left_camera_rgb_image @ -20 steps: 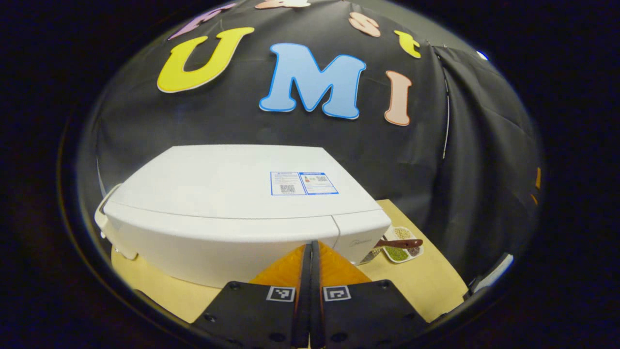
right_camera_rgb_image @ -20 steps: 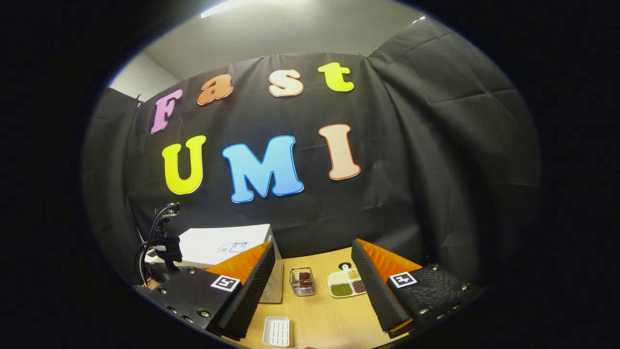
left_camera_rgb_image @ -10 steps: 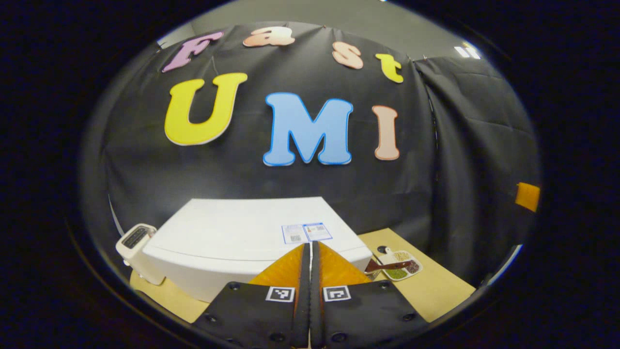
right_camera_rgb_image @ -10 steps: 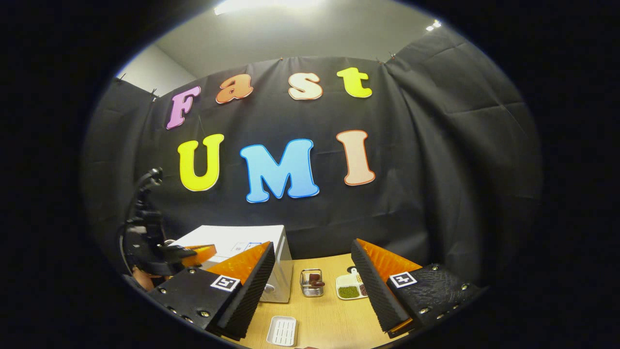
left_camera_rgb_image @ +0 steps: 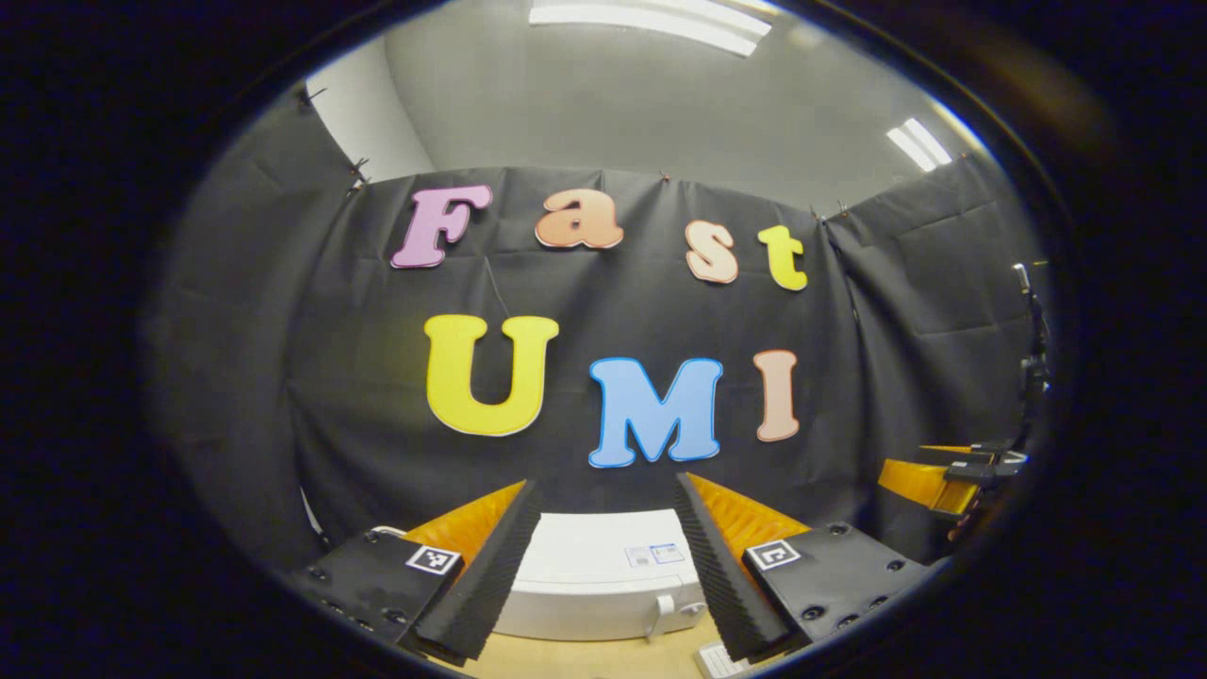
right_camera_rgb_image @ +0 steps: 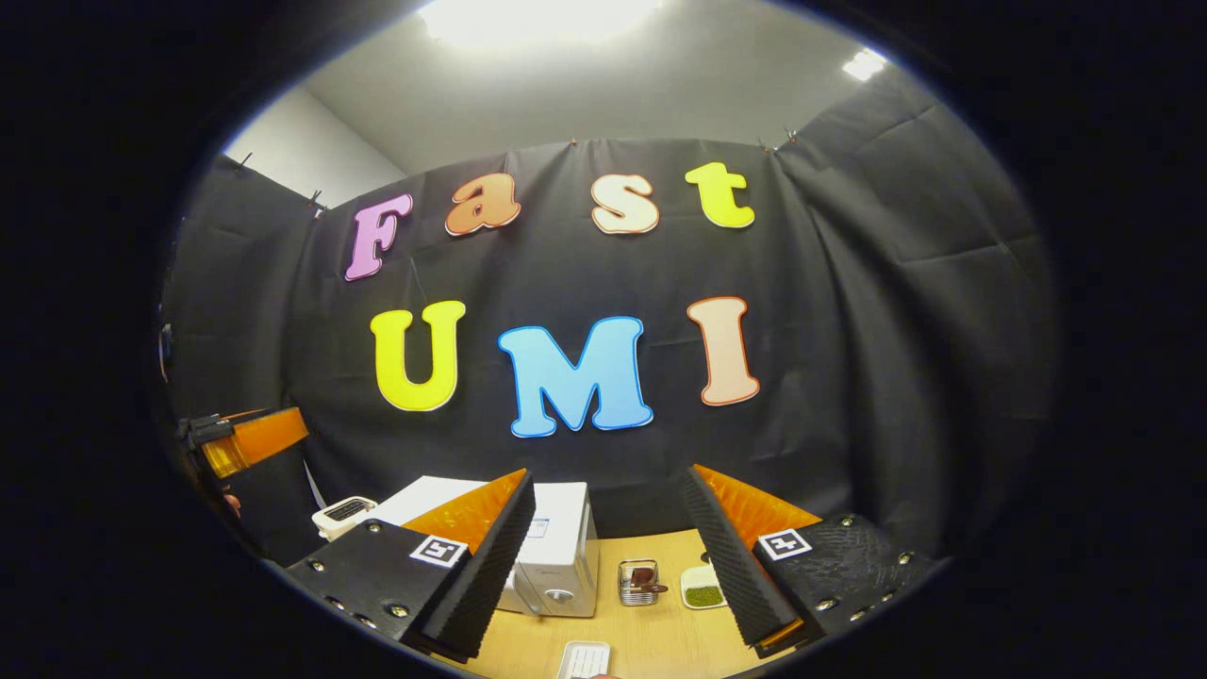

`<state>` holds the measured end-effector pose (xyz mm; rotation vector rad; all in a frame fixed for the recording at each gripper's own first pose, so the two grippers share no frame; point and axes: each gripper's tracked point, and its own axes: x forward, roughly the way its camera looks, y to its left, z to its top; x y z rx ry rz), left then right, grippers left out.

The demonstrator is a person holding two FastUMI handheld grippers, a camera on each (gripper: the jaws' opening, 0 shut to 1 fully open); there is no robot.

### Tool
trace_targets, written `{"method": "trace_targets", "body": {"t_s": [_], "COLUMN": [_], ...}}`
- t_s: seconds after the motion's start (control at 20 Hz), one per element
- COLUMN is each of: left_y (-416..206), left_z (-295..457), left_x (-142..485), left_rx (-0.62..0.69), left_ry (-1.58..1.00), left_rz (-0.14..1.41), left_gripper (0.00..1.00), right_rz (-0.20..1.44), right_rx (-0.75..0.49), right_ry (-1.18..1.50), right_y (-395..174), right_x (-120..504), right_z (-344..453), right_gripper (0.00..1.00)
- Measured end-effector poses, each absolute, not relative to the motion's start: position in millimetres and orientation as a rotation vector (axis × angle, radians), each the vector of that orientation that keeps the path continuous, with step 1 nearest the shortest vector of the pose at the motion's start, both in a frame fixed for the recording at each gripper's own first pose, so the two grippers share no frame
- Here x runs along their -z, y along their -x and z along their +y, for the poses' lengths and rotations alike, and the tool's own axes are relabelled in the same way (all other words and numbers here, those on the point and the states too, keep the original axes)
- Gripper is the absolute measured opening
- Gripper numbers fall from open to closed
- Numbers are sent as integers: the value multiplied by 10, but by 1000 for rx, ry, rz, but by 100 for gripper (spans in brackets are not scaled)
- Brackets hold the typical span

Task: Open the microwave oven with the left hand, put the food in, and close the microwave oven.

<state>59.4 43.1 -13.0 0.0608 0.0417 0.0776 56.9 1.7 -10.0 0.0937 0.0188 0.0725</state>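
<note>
1. The microwave oven (right_camera_rgb_image: 556, 552), low in the right gripper view, has a smooth, slightly glossy white shell that looks like plastic or painted metal.
2. The table (right_camera_rgb_image: 660, 632) beneath it looks like pale matt wood.
3. The small basket (right_camera_rgb_image: 639, 583) right of the oven is shiny metal wire.
4. The booth wall (left_camera_rgb_image: 283, 377) is matt, creased black cloth.
5. Both grippers' finger pads (right_camera_rgb_image: 490, 556) are ridged and matt.

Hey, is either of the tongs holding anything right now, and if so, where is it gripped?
Nothing is held. The left tongs and right tongs both stand open and empty, away from the microwave.
</note>
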Motion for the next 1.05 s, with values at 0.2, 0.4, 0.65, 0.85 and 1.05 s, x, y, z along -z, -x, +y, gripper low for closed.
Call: {"method": "trace_targets", "body": {"t_s": [0.2, 0.4, 0.65, 0.85, 1.05], "left_y": [-309, -76, 64, 134, 154], "left_z": [674, 833, 864, 867, 845], "left_x": [26, -63, -101, -143, -152], "left_rx": [-98, -81, -36, -23, -32], "left_ry": [-15, -42, -49, -60, -84], "left_rz": [45, 32, 26, 19, 6], "left_gripper": [94, 96, 95, 96, 97], "right_rz": [3, -12, 3, -1, -16], "right_rx": [-85, -68, -48, -38, -25], "right_ry": [-79, -53, -43, -59, -60], "right_y": [-386, -182, 24, 86, 79], "right_x": [-49, -83, -51, -68, -99], "right_z": [217, 361, 510, 539, 496], "right_gripper": [96, 96, 96, 96, 96]}}
